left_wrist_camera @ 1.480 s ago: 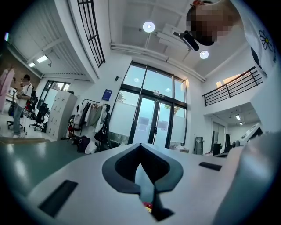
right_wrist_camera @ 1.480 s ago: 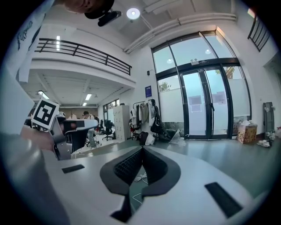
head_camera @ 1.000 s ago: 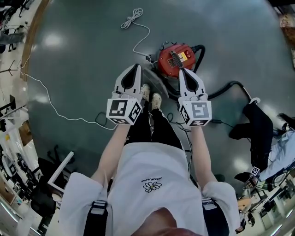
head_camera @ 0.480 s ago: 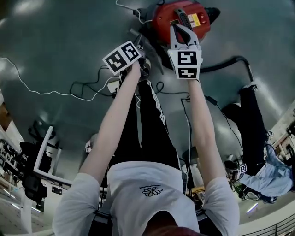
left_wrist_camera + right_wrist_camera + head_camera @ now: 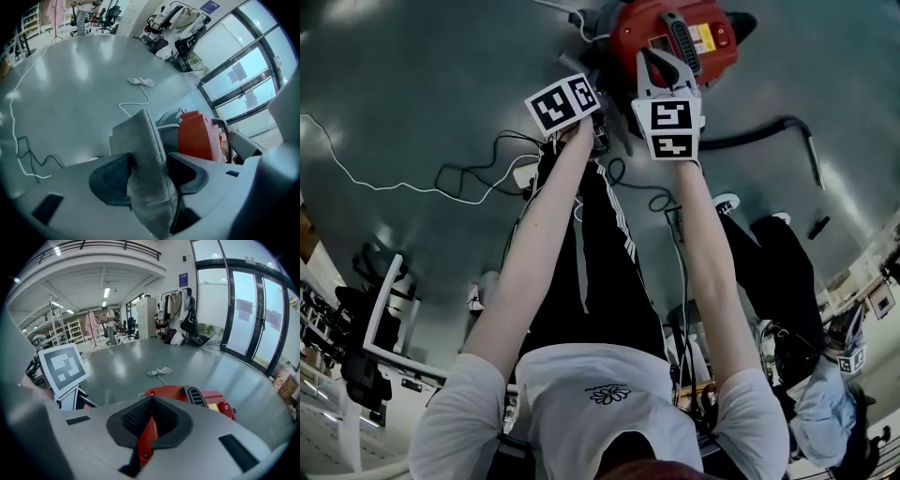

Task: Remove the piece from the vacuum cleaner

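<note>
Reaching down with both arms, the person works at the red vacuum (image 5: 623, 37), which stands on the grey floor (image 5: 403, 84) well out from its edges. The left gripper (image 5: 149, 169) has its jaws wide apart, and the piece (image 5: 144, 136), a grey panel with a woven-looking face, upright and seen edge-on, stands between them. Its sides lie right against both pads (image 5: 112, 178), though whether they squeeze it does not show. Just behind the piece sits a rounded grey body (image 5: 168, 119), with the vacuum's red top touching that body on the right. The right gripper (image 5: 661, 66) hangs over the vacuum's top with its jaws together on a thin red strip (image 5: 147, 439), which runs back from the dark pads toward the camera and has a small hole near its end. Beyond those jaws lies the red top with its black vent, and the left gripper's marker cube (image 5: 63, 366) shows just beside it on the left. A black hose (image 5: 769, 127) curves away from the vacuum to the right. A coiled white cord (image 5: 141, 82) lies farther out on the floor, black cables (image 5: 478, 178) loop to the left of the person's legs, and a second person (image 5: 778, 272) in dark trousers stands at the right.
</note>
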### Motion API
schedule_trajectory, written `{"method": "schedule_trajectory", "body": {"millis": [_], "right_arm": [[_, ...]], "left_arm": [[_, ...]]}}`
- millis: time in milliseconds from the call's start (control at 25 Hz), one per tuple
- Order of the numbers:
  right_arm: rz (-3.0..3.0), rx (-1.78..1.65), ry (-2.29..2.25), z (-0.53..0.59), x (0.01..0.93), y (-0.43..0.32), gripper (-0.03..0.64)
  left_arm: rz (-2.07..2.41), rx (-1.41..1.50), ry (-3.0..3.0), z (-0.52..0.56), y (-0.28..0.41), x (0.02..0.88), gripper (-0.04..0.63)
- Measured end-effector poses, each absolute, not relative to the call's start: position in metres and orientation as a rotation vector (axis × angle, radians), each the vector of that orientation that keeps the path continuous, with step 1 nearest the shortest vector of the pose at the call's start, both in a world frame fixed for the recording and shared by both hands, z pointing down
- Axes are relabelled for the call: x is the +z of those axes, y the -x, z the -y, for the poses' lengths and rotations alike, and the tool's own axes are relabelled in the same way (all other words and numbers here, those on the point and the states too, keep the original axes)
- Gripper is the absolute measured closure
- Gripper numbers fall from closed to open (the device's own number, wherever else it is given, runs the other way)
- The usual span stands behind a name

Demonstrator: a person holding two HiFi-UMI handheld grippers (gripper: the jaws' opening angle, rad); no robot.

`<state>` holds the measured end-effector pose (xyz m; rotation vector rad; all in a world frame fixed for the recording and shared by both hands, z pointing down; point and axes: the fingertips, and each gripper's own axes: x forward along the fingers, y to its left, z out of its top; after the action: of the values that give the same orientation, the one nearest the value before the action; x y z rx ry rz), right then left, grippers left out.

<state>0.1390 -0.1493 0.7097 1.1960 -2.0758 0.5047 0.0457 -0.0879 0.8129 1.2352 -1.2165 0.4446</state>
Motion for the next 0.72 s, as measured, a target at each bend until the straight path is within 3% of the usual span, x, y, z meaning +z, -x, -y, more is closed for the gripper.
{"method": "schedule_trajectory", "body": {"millis": [160, 320, 400, 720], "right_arm": [[1.991, 0.621, -1.147, 0.144, 0.735, -0.138, 0.606], [1.973, 0.659, -1.128, 0.143, 0.742, -0.139, 0.606], [1.956, 0.684, -1.133, 0.144, 0.743, -0.141, 0.606], [1.886, 0.631, -1.155, 0.144, 0.742, -0.137, 0.606]], "left_arm": [[1.174, 0.451, -1.240, 0.088, -0.046, 0.821, 0.366], [1.161, 0.538, -1.336, 0.087, -0.055, 0.818, 0.505], [1.169, 0.611, -1.412, 0.088, -0.060, 0.817, 0.534], [1.140, 0.738, -1.538, 0.087, -0.066, 0.820, 0.548]]}}
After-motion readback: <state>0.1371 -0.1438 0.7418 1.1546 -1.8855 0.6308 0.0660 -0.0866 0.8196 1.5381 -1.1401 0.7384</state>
